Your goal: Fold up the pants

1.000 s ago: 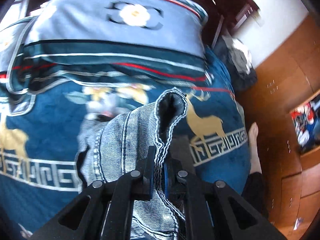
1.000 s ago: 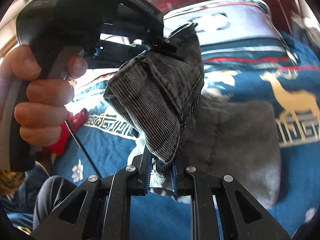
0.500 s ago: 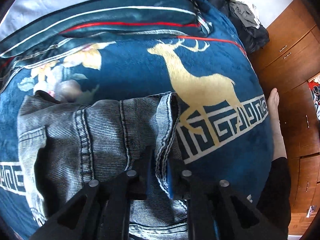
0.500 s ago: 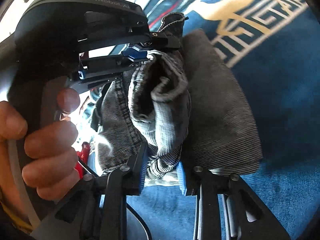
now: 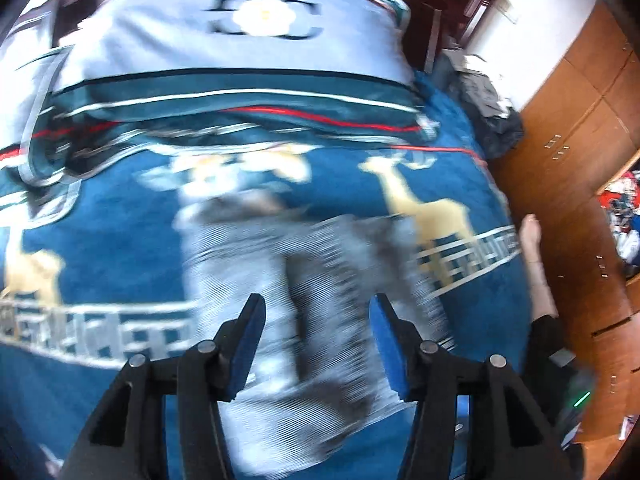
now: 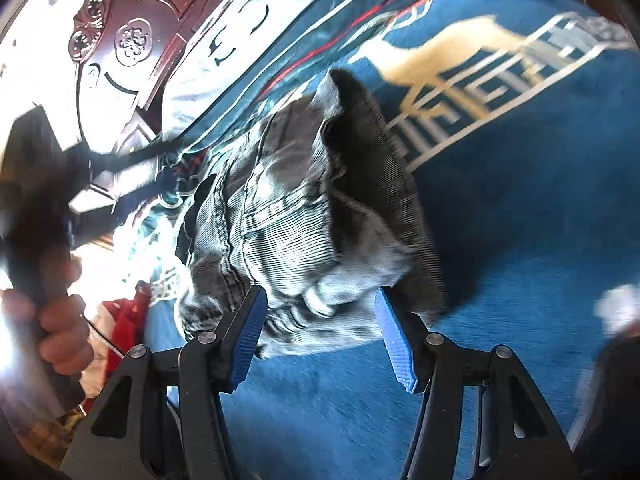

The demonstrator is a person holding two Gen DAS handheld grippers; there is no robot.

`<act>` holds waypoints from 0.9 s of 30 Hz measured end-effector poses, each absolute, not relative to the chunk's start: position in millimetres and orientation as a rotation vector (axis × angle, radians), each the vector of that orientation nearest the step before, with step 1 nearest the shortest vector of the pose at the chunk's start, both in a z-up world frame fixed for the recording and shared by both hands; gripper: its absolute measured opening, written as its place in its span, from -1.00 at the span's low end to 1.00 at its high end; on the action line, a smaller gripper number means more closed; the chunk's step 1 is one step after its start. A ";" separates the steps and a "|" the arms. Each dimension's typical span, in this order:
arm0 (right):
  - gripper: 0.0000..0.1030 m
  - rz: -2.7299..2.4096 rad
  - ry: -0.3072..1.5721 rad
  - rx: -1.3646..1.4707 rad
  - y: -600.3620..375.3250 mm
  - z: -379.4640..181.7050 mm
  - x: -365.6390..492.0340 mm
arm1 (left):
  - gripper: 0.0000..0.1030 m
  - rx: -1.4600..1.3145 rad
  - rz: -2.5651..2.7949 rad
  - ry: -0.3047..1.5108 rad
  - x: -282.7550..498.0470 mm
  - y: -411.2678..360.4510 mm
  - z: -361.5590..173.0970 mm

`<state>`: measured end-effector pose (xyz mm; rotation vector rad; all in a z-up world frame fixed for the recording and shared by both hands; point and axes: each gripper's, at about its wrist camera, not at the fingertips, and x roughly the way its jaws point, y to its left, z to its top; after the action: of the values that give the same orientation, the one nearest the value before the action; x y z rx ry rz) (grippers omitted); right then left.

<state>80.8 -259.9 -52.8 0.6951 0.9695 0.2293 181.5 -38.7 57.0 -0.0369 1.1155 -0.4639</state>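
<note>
Fold laid; both tools, left tool [image 5: 316, 340] and right tool [image 6: 320, 336], just released the jeans [image 6: 304, 216] on the bed [image 6: 520, 208]. Next: regrasp for another fold.

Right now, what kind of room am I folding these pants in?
Most likely a bedroom. The pants lie on a bed covered by a blue deer-print blanket, with a pillow at its head against a carved wooden headboard. Wooden wardrobe doors stand beside the bed.
</note>
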 end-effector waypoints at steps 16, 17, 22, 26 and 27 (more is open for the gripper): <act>-0.74 0.313 1.040 0.553 -263.5 -47.9 122.7 | -0.38 0.161 -0.560 1.022 114.6 -3.8 12.9; -0.81 0.308 1.034 0.541 -262.3 -47.7 118.9 | -0.47 0.129 -0.575 1.038 118.0 -2.8 11.5; -0.84 0.316 0.888 0.490 -259.9 -13.0 89.6 | -0.63 0.135 -0.613 1.053 115.3 -2.9 6.4; -0.84 0.224 0.950 0.471 -268.5 -28.4 83.9 | -0.63 0.130 -0.608 1.139 121.0 -2.6 -12.2; -0.84 0.194 0.993 0.465 -270.9 -44.4 86.8 | -0.63 0.145 -0.604 1.138 120.4 -4.7 -15.4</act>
<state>86.8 -270.9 -44.4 0.4651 0.9931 0.1940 120.4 -4.7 -15.4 0.1452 1.1378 -0.6039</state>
